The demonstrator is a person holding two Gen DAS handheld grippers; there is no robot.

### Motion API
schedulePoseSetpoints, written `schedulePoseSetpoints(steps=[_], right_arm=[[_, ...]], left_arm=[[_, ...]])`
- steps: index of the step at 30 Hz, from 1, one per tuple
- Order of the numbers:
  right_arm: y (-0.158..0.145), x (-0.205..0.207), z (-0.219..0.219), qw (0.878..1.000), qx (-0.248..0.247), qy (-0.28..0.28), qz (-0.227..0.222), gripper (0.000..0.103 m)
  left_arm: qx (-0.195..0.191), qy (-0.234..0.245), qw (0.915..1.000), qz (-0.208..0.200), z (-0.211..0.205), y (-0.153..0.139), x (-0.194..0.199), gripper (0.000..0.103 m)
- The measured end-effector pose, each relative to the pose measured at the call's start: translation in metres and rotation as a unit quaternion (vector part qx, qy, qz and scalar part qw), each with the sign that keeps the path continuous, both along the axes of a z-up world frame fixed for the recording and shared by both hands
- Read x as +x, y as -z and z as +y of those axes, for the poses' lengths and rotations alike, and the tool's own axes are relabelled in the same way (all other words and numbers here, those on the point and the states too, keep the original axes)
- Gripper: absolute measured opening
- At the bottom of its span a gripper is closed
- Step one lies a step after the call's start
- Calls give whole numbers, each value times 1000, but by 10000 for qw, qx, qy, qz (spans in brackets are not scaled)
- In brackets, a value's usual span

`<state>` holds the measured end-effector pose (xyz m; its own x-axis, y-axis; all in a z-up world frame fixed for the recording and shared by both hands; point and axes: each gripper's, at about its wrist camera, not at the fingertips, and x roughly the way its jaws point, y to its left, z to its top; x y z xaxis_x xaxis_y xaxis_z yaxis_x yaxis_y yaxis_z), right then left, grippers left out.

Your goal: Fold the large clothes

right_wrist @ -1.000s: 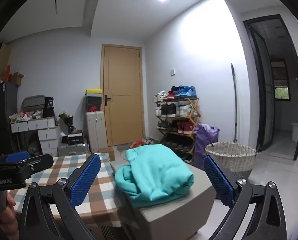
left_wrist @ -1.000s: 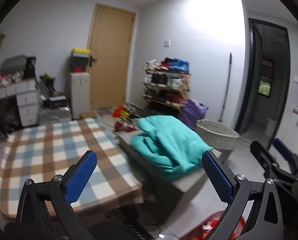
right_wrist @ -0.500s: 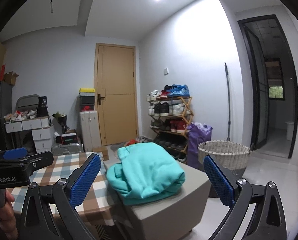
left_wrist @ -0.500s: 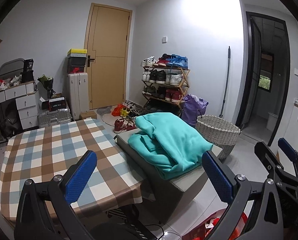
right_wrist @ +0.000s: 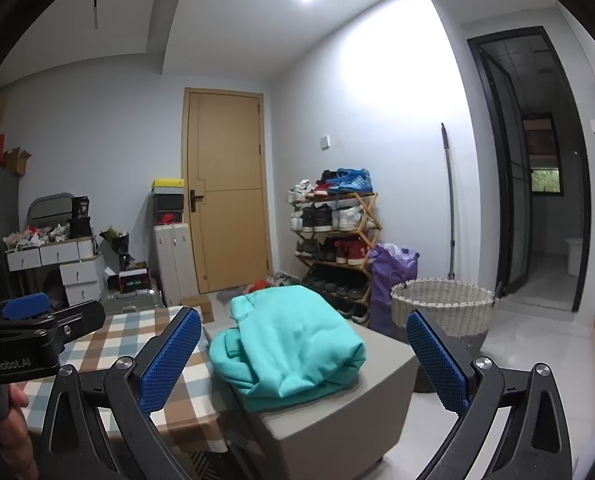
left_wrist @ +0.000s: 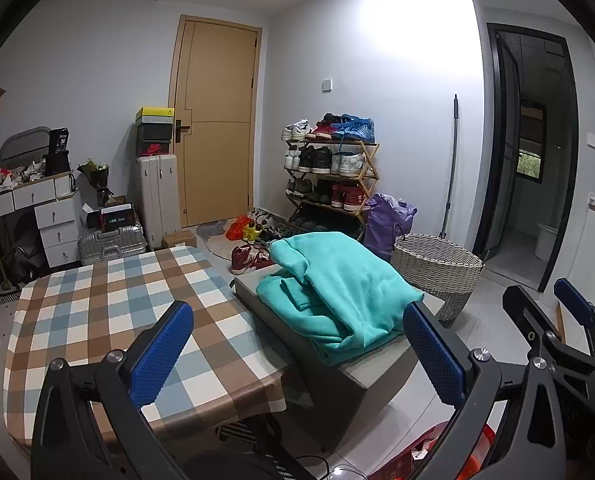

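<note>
Left wrist view: left gripper spread, empty; teal sweatshirt folded on grey ottoman at 12 o'clock, checkered table at 10. Camera has levelled since earlier.

Right wrist view: right gripper spread, empty; sweatshirt at 12 o'clock, slightly lower than before.

Both the left hand-held gripper and right hand-held gripper gape wide, empty.
</note>
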<state>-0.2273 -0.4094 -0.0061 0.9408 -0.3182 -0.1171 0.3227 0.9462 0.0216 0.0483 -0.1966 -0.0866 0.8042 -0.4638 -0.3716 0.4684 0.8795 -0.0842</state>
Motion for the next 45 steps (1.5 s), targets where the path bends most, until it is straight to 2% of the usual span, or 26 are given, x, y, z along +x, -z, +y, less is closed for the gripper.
schedulePoseSetpoints(steps=[45], right_arm=[[-1, 6, -12, 10000, 13, -67, 21, 103]], left_arm=[[7, 51, 10000, 73, -6, -7, 0, 102]])
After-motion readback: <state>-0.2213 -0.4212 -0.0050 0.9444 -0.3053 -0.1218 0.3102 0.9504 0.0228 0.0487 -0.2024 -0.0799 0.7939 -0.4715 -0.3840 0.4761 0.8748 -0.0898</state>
